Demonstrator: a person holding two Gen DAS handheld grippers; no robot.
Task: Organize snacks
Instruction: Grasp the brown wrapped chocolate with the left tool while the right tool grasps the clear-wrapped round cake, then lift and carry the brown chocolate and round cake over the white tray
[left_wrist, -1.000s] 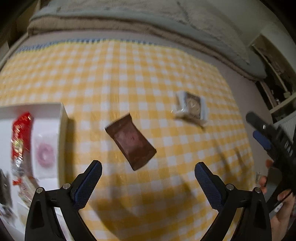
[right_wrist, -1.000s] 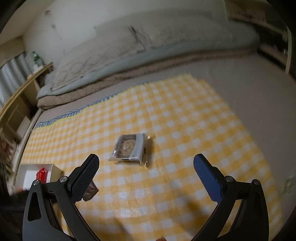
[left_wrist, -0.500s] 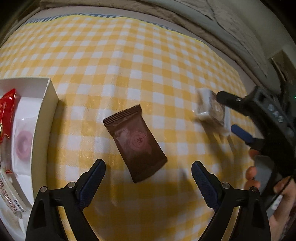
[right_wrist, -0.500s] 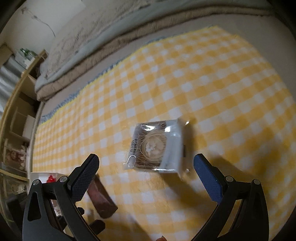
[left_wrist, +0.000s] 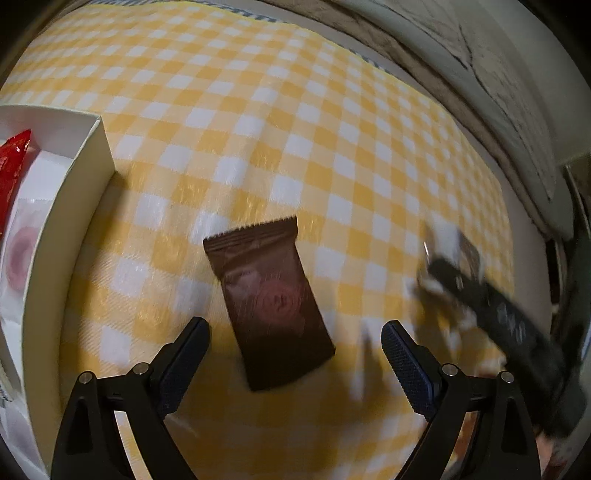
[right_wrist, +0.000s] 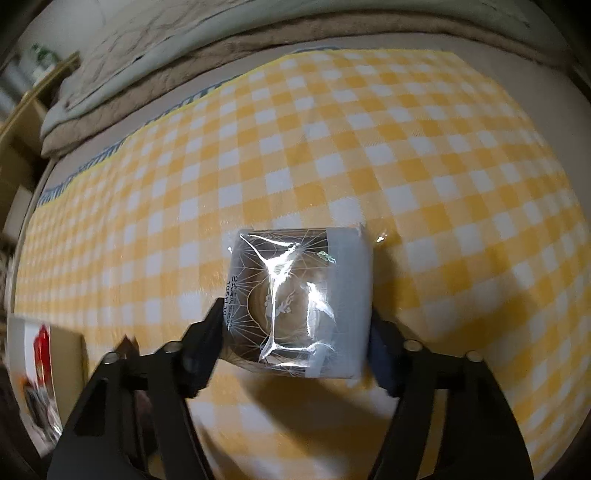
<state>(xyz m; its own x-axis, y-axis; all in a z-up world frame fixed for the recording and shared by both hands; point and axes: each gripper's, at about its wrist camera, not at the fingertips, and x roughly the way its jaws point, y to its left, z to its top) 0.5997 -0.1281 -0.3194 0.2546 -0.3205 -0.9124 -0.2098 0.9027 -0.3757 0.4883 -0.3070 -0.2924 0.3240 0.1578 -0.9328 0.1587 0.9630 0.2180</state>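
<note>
Snacks: a clear-wrapped pastry is clamped between the fingers of the right gripper on the checked cloth. A brown packet lies flat between the spread fingers of the left gripper, untouched. Bare cloth separates it from the white box wall.

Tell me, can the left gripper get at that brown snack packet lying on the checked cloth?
Probably yes. The left gripper is open, the brown packet lies flat on the cloth between its fingers, and nothing sits on it or blocks the way.
</note>
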